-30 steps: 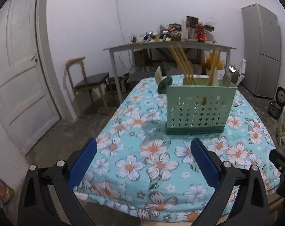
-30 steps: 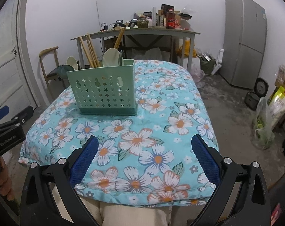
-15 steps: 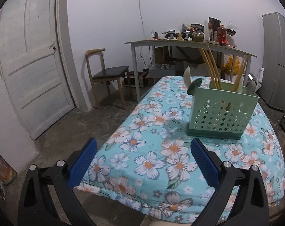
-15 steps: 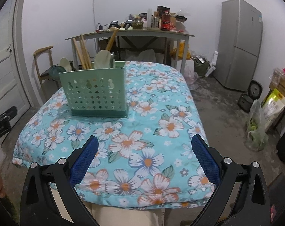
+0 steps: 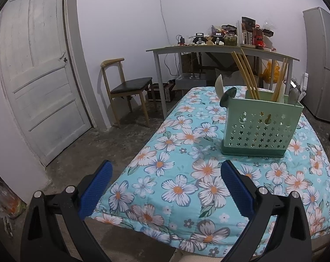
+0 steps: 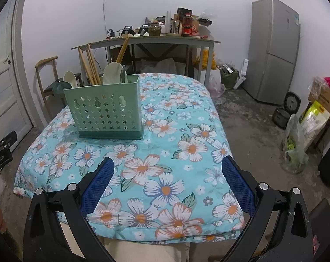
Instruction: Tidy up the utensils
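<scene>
A green perforated utensil holder [image 5: 259, 124] [image 6: 106, 112] stands upright on the floral tablecloth [image 5: 186, 170] [image 6: 165, 148]. Wooden chopsticks [image 5: 246, 76] [image 6: 88, 65] and pale spoons [image 6: 112, 73] stick out of its top, and a dark green spoon [image 5: 228, 96] leans at its left side. My left gripper [image 5: 165, 183] hangs open over the table's near left corner, well short of the holder, with nothing between its fingers. My right gripper [image 6: 167, 181] is open above the near edge of the cloth, also empty.
A wooden chair [image 5: 125, 87] and a white door [image 5: 38, 69] are at the left. A cluttered grey table [image 6: 147, 41] stands behind, a grey fridge [image 6: 274, 50] at the right. Bags [image 6: 295, 148] and a box sit on the floor right.
Both grippers have drawn back from the holder, which looks smaller and farther. The left view has swung left, showing more door and chair. Both stay open and empty.
</scene>
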{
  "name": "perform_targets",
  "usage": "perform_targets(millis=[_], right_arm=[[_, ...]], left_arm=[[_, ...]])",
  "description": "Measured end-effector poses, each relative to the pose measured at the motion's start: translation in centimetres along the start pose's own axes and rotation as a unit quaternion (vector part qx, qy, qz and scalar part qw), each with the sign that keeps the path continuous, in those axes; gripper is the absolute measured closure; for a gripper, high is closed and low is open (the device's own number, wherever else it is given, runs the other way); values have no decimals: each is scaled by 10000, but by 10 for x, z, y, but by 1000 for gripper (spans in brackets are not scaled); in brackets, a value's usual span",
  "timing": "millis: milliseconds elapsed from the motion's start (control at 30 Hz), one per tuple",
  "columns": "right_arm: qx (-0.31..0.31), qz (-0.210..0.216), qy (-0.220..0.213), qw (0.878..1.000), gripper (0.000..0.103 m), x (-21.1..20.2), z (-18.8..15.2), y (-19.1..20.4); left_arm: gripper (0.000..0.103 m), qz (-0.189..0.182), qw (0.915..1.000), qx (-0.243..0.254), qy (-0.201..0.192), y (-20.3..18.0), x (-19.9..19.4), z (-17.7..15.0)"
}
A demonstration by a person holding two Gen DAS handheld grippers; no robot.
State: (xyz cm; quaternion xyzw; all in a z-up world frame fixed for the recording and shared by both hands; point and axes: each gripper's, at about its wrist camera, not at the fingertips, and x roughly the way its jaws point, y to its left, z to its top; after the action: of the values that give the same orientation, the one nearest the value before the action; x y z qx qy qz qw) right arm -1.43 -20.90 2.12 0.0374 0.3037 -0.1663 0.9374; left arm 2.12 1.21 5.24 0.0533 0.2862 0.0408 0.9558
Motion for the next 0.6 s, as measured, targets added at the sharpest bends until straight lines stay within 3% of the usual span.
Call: perform_targets(millis=[600], right_arm=[[30,7,-24,10000,8,-1,3,1]], left_arm=[[6,168,9998,-33,47,6,2,2]])
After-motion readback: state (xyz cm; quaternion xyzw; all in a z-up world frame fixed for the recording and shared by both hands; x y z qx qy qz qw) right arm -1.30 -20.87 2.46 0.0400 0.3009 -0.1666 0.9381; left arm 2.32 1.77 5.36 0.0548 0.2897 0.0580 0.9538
